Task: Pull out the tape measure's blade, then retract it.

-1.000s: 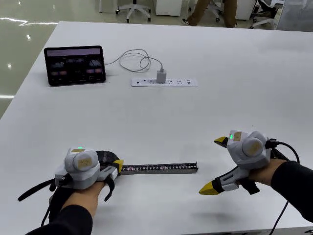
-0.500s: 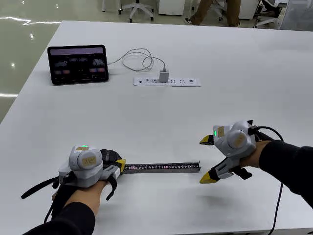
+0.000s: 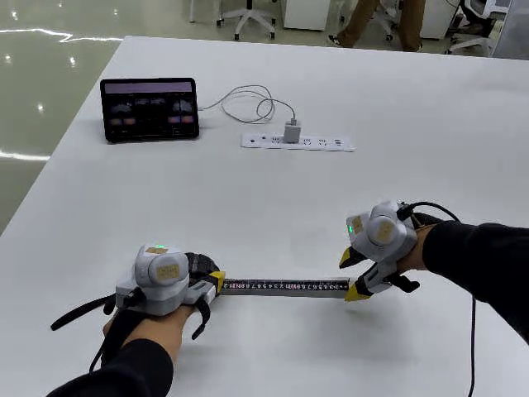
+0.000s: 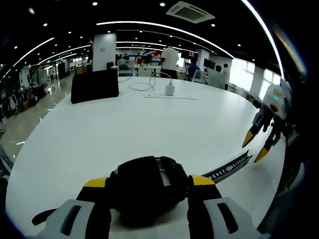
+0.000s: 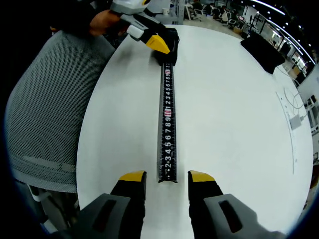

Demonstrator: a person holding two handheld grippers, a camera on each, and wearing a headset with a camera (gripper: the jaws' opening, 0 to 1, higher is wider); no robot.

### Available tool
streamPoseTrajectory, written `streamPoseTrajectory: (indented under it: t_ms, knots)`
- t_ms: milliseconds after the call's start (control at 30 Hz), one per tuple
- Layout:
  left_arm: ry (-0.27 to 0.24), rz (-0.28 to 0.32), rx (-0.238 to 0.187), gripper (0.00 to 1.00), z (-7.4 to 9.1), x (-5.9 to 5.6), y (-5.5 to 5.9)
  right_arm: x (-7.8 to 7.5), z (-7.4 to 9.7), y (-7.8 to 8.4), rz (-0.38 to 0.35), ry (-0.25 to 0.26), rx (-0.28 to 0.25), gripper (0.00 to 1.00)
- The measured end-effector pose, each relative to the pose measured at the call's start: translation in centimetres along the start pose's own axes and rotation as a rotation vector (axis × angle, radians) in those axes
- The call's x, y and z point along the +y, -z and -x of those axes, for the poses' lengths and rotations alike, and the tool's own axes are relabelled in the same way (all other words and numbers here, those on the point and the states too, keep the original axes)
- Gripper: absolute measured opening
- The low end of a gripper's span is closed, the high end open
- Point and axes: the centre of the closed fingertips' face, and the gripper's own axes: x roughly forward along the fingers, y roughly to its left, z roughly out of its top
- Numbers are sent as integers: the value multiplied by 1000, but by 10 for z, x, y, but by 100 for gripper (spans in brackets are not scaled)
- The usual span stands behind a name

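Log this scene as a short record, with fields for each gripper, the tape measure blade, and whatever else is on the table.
left gripper: shut on the black tape measure case
right gripper: open, one jaw on each side of the blade's tip, not closed on it
blade: pulled out, lying flat on the white table, running from the case to the right gripper
other items: tablet propped up at the far side; power strip with a charger and looped cable plugged in
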Motion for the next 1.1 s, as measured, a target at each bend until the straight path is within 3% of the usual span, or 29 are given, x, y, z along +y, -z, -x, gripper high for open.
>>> streamPoseTrajectory:
  t_ms: [233, 467, 533, 1100]
  knots:
    - [3, 0, -5, 58, 0, 0, 0, -4, -7, 1, 9, 16, 2, 18]
    - [3, -1, -5, 58, 0, 0, 0, 3, -17, 6, 15, -2, 40, 17]
    - [2, -1, -4, 58, 0, 0, 0, 0, -17, 5, -14, 3, 28, 16]
    - [-6, -21, 4, 56, 0, 0, 1, 1, -16, 7, -10, 20, 49, 11]
